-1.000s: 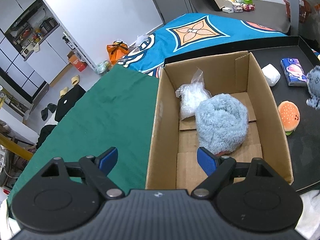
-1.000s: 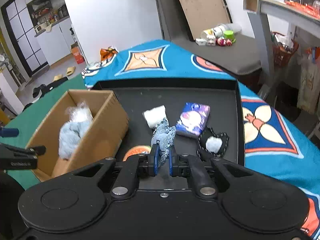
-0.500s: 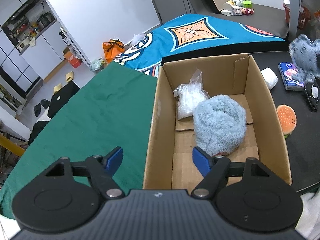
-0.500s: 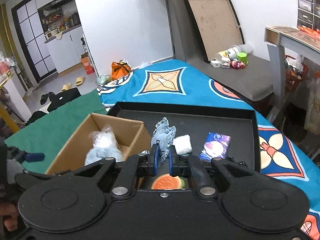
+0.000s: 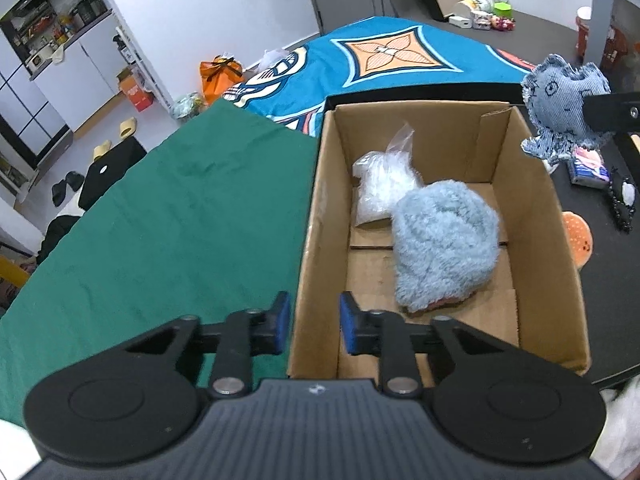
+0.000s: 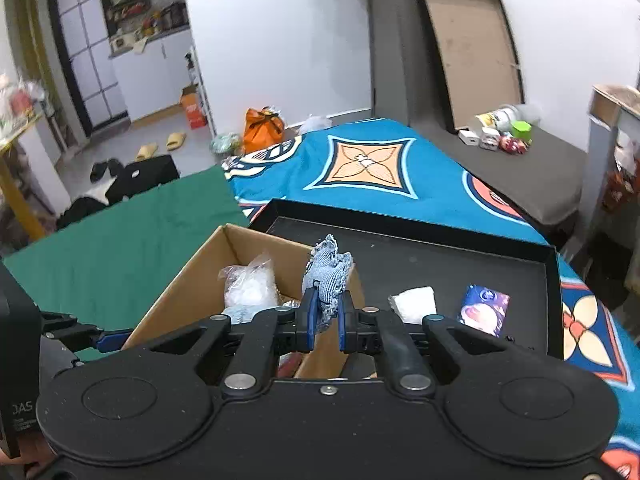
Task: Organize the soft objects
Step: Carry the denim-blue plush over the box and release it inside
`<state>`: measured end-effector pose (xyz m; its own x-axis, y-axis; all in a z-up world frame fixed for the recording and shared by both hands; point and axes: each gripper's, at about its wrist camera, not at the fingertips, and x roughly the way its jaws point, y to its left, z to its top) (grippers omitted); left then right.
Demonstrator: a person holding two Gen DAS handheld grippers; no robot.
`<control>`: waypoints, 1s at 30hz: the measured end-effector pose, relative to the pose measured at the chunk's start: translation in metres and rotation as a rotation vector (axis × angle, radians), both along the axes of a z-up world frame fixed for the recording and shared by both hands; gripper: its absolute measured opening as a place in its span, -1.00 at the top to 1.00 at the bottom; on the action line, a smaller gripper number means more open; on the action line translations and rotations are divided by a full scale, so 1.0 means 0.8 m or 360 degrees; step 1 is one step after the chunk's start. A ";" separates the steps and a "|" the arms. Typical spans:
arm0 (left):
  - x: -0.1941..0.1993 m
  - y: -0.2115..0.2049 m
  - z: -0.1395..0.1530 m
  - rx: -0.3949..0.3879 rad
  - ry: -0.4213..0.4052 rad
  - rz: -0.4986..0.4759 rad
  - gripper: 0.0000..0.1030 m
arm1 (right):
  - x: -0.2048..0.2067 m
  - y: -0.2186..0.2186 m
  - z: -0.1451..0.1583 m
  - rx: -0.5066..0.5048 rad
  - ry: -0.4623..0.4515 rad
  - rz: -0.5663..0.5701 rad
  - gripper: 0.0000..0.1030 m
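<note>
An open cardboard box (image 5: 564, 280) (image 6: 180, 292) holds a fluffy light-blue soft toy (image 5: 444, 244) and a clear plastic bag (image 5: 382, 188) (image 6: 250, 286). My right gripper (image 6: 325, 322) is shut on a denim octopus toy (image 6: 328, 270) (image 5: 564, 106) and holds it in the air above the box's right wall. My left gripper (image 5: 312, 322) straddles the box's near left wall with its jaws close on either side of it; I cannot tell if they touch it.
The black tray (image 6: 480, 256) right of the box holds a white rolled cloth (image 6: 414, 300), a blue tissue pack (image 6: 484, 308) (image 5: 588, 168), a burger plush (image 5: 578, 238) and a black-and-white item (image 5: 624, 196). A green cloth (image 5: 160, 220) lies left of the box.
My right gripper has lifted the denim toy and carried it left, to above the box's right wall. My left gripper's jaws have narrowed around the box's left wall.
</note>
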<state>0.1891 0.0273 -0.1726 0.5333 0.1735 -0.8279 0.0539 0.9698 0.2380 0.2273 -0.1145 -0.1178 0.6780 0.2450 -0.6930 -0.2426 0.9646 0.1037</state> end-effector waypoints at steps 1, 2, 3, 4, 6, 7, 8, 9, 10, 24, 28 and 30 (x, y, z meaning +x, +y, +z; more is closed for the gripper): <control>0.001 0.002 0.000 -0.0013 0.0002 0.0012 0.65 | 0.002 0.004 0.000 -0.0019 0.0003 0.0015 0.80; 0.001 0.005 0.000 -0.0025 0.0001 0.0023 0.69 | 0.005 0.008 0.001 -0.0036 0.0003 0.0030 0.80; 0.001 0.006 0.001 -0.0038 -0.0002 0.0030 0.71 | 0.007 0.012 0.001 -0.0052 0.0000 0.0040 0.80; 0.000 0.008 0.002 -0.0055 -0.0005 0.0035 0.72 | 0.009 0.017 0.001 -0.0070 -0.0005 0.0050 0.79; -0.001 0.011 0.003 -0.0076 -0.0012 0.0041 0.75 | 0.015 0.023 0.001 -0.0087 -0.0012 0.0058 0.72; -0.001 0.013 0.003 -0.0084 -0.0014 0.0042 0.76 | 0.019 0.025 0.001 -0.0085 -0.0010 0.0067 0.69; -0.001 0.014 0.003 -0.0091 -0.0016 0.0043 0.76 | 0.021 0.027 0.000 -0.0090 -0.0010 0.0080 0.69; -0.001 0.015 0.003 -0.0099 -0.0018 0.0043 0.77 | 0.024 0.029 0.000 -0.0115 -0.0013 0.0086 0.63; 0.000 0.016 0.002 -0.0107 -0.0019 0.0043 0.77 | 0.026 0.030 0.000 -0.0145 -0.0013 0.0086 0.56; -0.002 0.015 0.005 -0.0107 -0.0031 0.0032 0.75 | -0.004 -0.021 -0.015 -0.0136 0.0069 -0.0019 0.38; -0.003 0.013 0.005 -0.0085 -0.0027 0.0044 0.70 | -0.009 -0.034 -0.018 -0.0131 0.0079 -0.0034 0.22; -0.002 0.013 0.005 -0.0079 -0.0024 0.0053 0.69 | -0.012 -0.040 -0.019 -0.0136 0.0070 -0.0036 0.14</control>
<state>0.1876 0.0376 -0.1683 0.5402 0.1502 -0.8280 0.0182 0.9816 0.1899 0.2177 -0.1464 -0.1326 0.6511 0.1687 -0.7400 -0.2174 0.9756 0.0311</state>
